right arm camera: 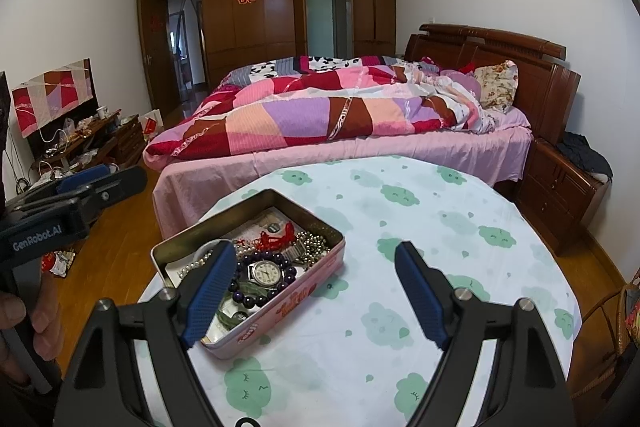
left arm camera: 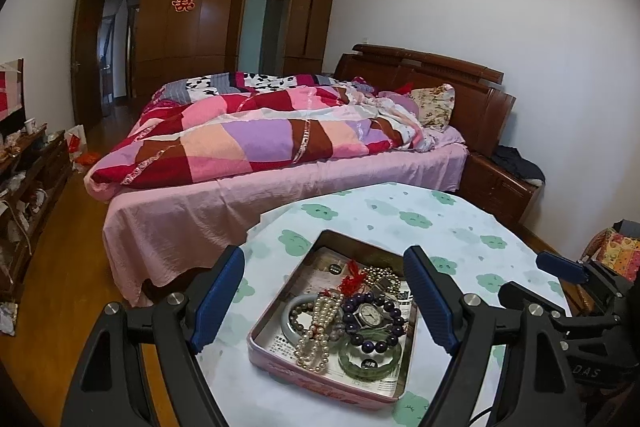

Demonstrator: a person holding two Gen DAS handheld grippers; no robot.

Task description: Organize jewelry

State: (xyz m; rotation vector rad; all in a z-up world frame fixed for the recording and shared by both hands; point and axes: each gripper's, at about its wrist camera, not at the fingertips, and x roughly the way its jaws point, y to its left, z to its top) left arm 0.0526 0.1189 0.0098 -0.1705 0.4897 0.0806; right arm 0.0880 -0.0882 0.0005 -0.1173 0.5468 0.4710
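Observation:
An open pink tin (left arm camera: 320, 385) sits on the round table (left arm camera: 452, 227) and holds a tangle of jewelry. Inside are a pearl necklace (left arm camera: 316, 331), a purple bead bracelet (left arm camera: 374, 345) around a wristwatch (left arm camera: 367, 314), a green bangle (left arm camera: 370, 361), a red tassel (left arm camera: 352, 277) and gold beads (left arm camera: 380, 273). My left gripper (left arm camera: 324, 293) hovers open over the tin, empty. The right gripper (right arm camera: 316, 287) is open over the tin's right edge (right arm camera: 288, 301), its left finger in front of the watch (right arm camera: 266, 271). Each gripper shows at the other view's side.
The table's cloth (right arm camera: 420, 227) is white with green clouds. Behind it stands a bed (right arm camera: 360, 155) with a patchwork quilt, then a nightstand (right arm camera: 560, 195) to the right. A cluttered low cabinet (left arm camera: 28, 179) lines the left wall. A wicker chair (right arm camera: 608, 331) is at the right.

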